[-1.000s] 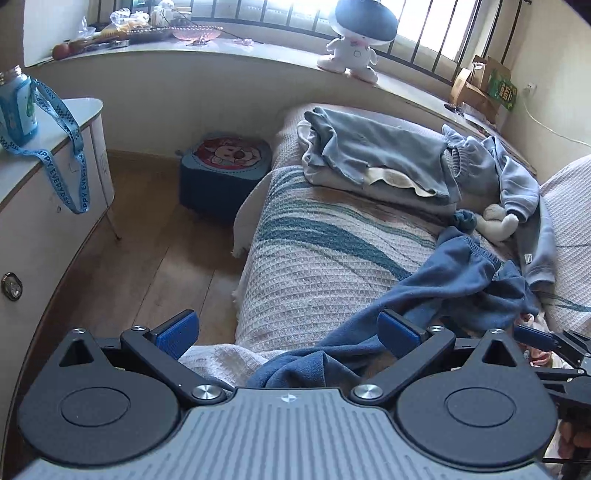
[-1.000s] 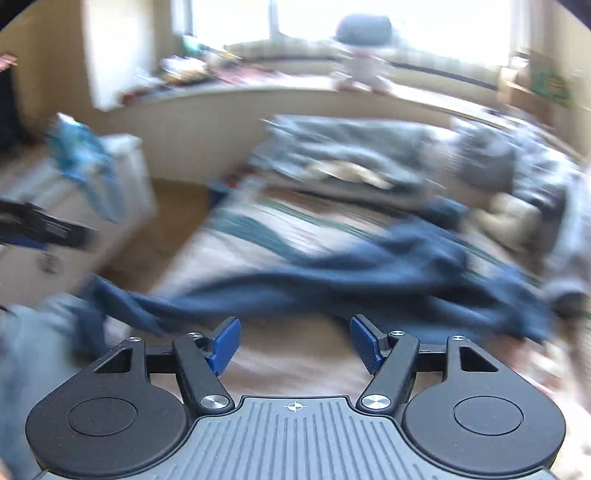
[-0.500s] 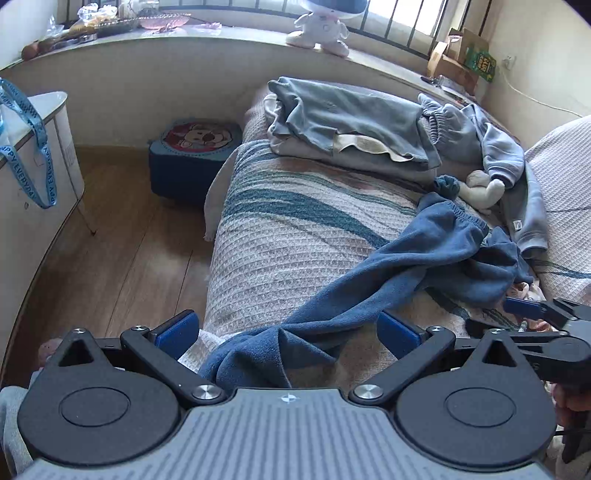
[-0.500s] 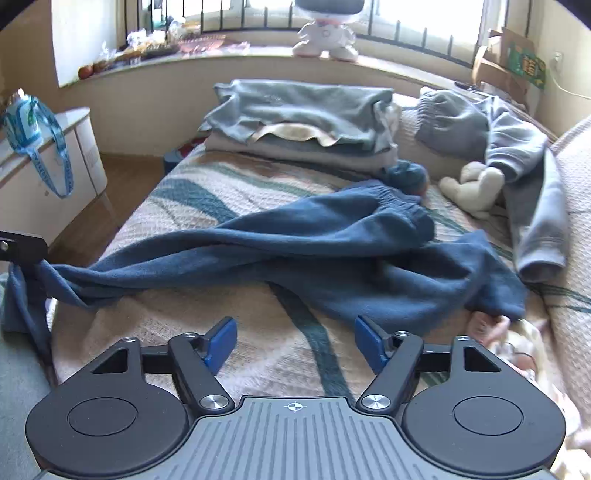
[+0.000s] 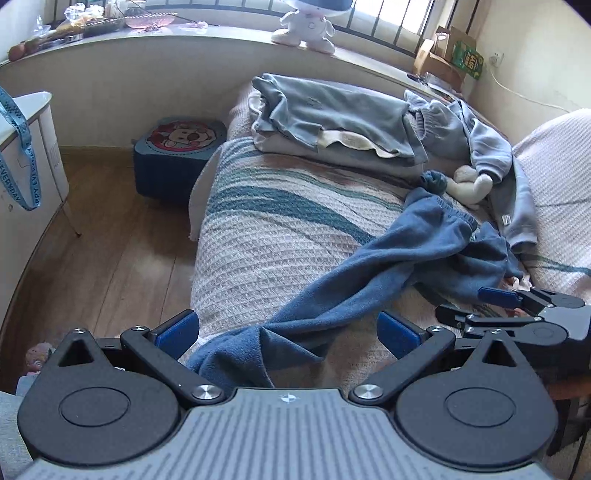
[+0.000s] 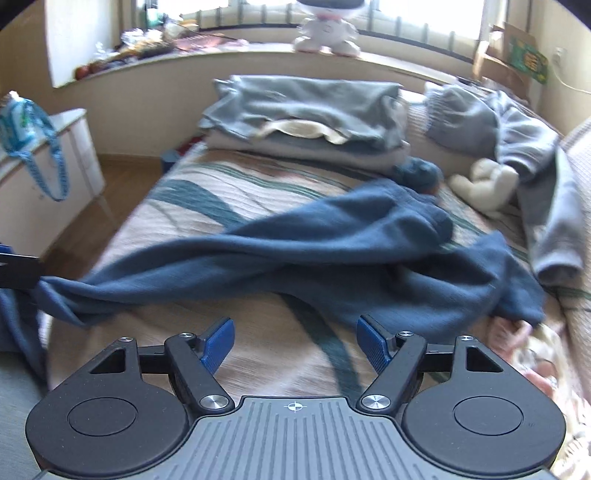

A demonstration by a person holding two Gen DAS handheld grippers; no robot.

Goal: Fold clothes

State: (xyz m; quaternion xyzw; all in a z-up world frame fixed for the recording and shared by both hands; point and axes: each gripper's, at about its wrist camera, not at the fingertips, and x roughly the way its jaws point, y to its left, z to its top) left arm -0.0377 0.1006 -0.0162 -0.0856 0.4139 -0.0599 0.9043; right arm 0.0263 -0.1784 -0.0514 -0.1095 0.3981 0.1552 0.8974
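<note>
Both tongs stand wide with nothing pinched: my left gripper (image 5: 286, 328) hangs over the near edge of the bed (image 5: 266, 236), its blue pads (image 5: 176, 328) well apart, and the leg end of the blue sweatpants (image 5: 369, 280) lies loose between them, touching neither pad as far as I can see. Left of that I see a white cabinet (image 5: 33, 155) with a blue lanyard (image 5: 22, 147) hanging off it, wooden floor, and a blue box with a cartoon lid (image 5: 177, 147) beside the bed. From the cuff the sweatpants run diagonally up and to the right across the striped blanket, ending in a crumpled waistband near a small cream plush toy (image 5: 469, 182). Behind them, at the head of the bed, sits a stack of folded grey clothes (image 5: 332, 118), and to its right an unfolded grey hoodie (image 5: 491, 147) sprawls. A white doll (image 5: 306, 26) stands on the windowsill. My right gripper (image 6: 295, 341), seen side-on at the right edge of the left view, is also spread, hovering over bare blanket just short of the sweatpants' bunched middle; its view is slightly blurred.
</note>
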